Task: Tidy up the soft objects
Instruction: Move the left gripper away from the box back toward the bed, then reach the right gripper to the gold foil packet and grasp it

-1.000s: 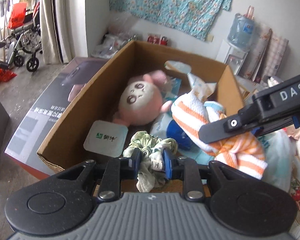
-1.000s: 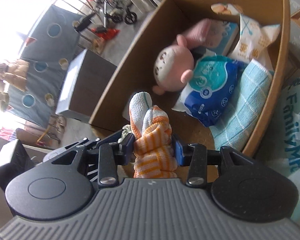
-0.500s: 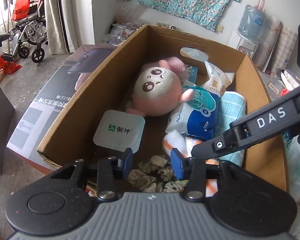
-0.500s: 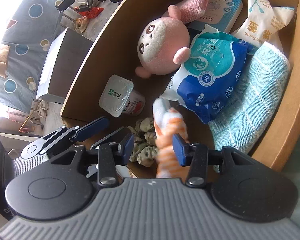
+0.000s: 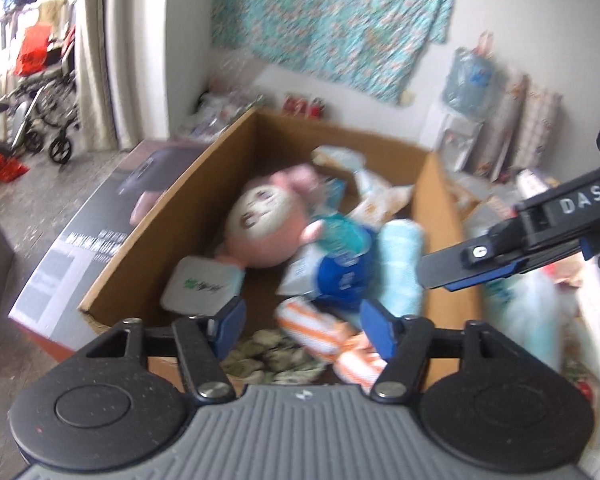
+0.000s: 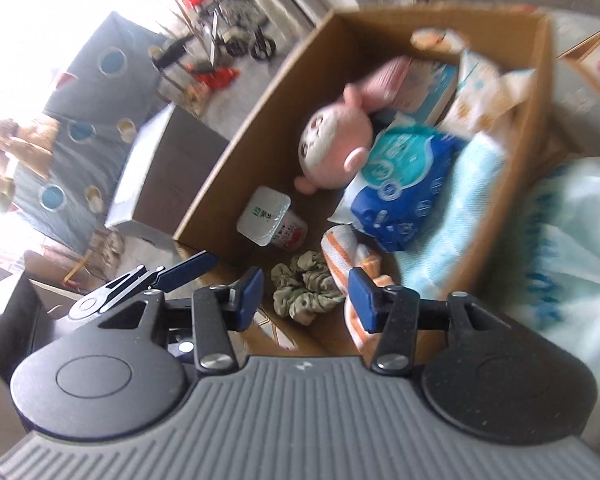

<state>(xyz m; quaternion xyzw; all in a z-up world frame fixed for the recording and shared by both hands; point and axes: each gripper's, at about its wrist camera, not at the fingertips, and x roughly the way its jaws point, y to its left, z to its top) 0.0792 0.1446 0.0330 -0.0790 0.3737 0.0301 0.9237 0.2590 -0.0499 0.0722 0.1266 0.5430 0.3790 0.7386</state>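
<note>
Lying in the near corner of the cardboard box (image 5: 140,240), on its floor: orange-striped cloth (image 5: 320,328) and, touching it on the left, green scrunchie (image 6: 304,284). Resting just beyond them: blue wipes pack (image 6: 400,184), with a pale blue towel (image 5: 400,264) lying along the right wall. Leaning against the wipes pack, near the box's middle: pink plush doll (image 6: 328,148). Sitting near the left wall, just beside the scrunchie: white-lidded cup (image 5: 200,284). Hovering over the near edge of the box, gripping nothing: left hand-held gripper (image 5: 300,328), fingers spread wide. Hanging above the same corner, likewise spread and gripping nothing: right hand-held gripper (image 6: 306,292), also showing at the right of the left wrist view. Blurring most of both views.
</note>
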